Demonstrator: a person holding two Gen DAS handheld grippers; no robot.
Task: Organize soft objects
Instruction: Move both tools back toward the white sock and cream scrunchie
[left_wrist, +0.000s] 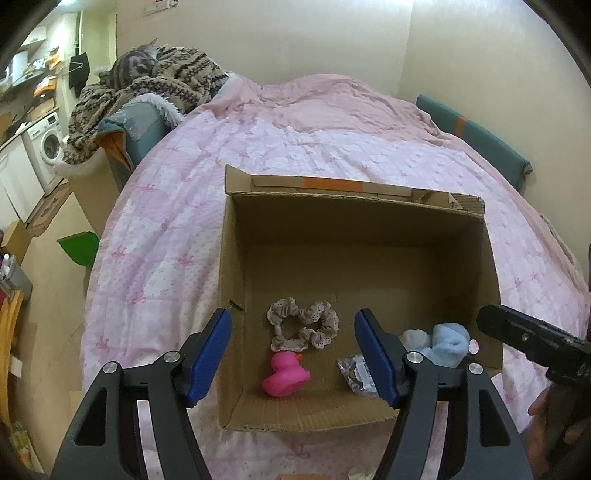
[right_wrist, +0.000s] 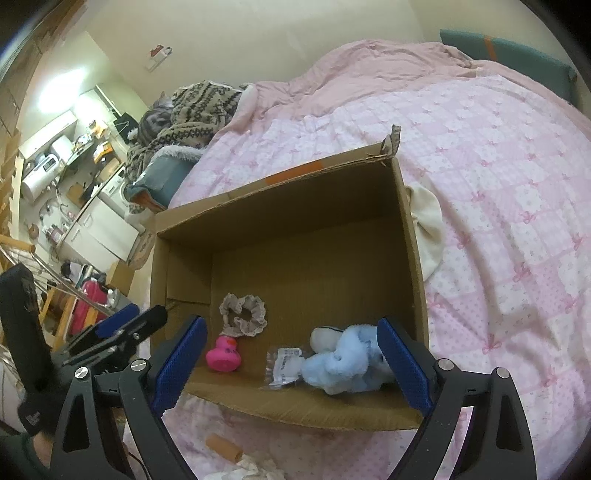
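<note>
An open cardboard box (left_wrist: 369, 229) (right_wrist: 280, 206) stands on the pink bed. Inside lie a beige lace scrunchie (left_wrist: 303, 325) (right_wrist: 245, 315), a pink rubber duck (left_wrist: 286, 374) (right_wrist: 223, 356), a light blue and white plush toy (left_wrist: 445, 343) (right_wrist: 347, 362) and a small clear plastic packet (left_wrist: 356, 374) (right_wrist: 284, 365). My left gripper (left_wrist: 293, 354) is open and empty above the box's near edge, over the duck and scrunchie. My right gripper (right_wrist: 291, 363) is open and empty above the near edge, over the plush and packet.
A cream cloth item (right_wrist: 428, 229) lies on the quilt beside the box's right wall. A small tan cylinder (right_wrist: 223, 446) and crumpled white material (right_wrist: 251, 469) lie in front of the box. A cat on a patterned blanket (left_wrist: 147, 74) rests at the bed's far left.
</note>
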